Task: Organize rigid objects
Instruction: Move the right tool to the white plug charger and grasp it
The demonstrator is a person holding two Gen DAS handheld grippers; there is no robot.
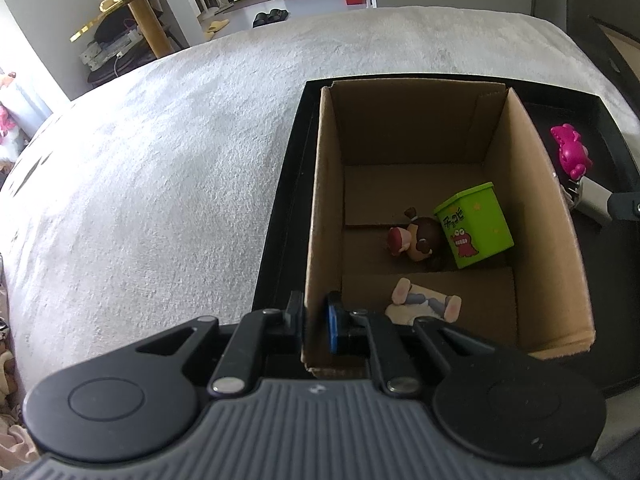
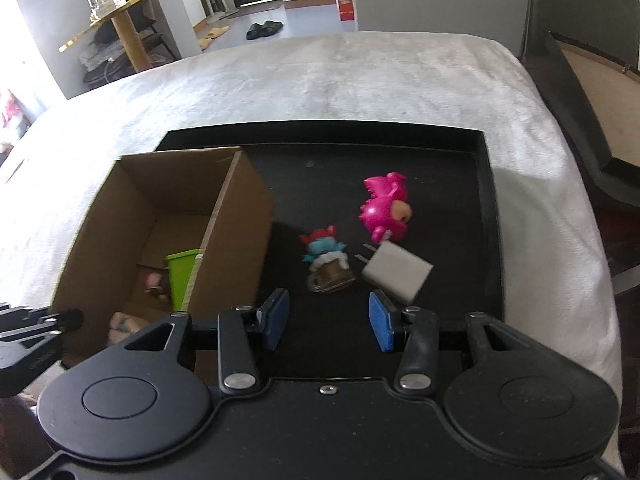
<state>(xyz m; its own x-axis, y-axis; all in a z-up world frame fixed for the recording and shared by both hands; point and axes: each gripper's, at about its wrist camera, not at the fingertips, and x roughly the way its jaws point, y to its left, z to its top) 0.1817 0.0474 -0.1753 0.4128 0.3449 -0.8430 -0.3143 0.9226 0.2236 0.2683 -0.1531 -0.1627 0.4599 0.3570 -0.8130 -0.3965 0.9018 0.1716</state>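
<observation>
Left gripper point(image 1: 316, 322): jaws drawn together on the near-left wall of the cardboard box point(image 1: 320, 208), one pad outside and the blue pad inside, clamping the cardboard and apparently steadying the box. Right gripper point(image 2: 328, 320): jaws part-way apart, blue pads bare, nothing between them and nothing touched; aimed down at the loose items on the black tray point(image 2: 486, 216).

Box contents, left wrist view: green printed tub point(image 1: 474, 226) tilted at about 3 o'clock of the box floor; brown-haired figurine point(image 1: 416, 238) lying just beside it, touching or nearly so, at its 9 o'clock; pale lying figure point(image 1: 424, 304) at 6 o'clock, near the clamped wall.

Items outstanding, right wrist view, all on the tray to the 3 o'clock side of the box: blue-and-red figurine on a clear base point(image 2: 326, 260), directly at 12 o'clock of the open jaws and nearest to them; white plug adapter point(image 2: 398, 272) at about 1 o'clock, prongs pointing toward the figurine; pink dinosaur figure point(image 2: 384, 208) beyond the adapter, at 12 to 1 o'clock.

Step in hand, as judged: sorting part done, three pieces boxed, three left; right gripper approaching its next pick.

Next move calls for: descent until the pads straddle the blue figurine, which looks the likeliest target; closing across its body rather than the wider base; then a lift clear of the box rim and release inside, at 9 o'clock.
</observation>
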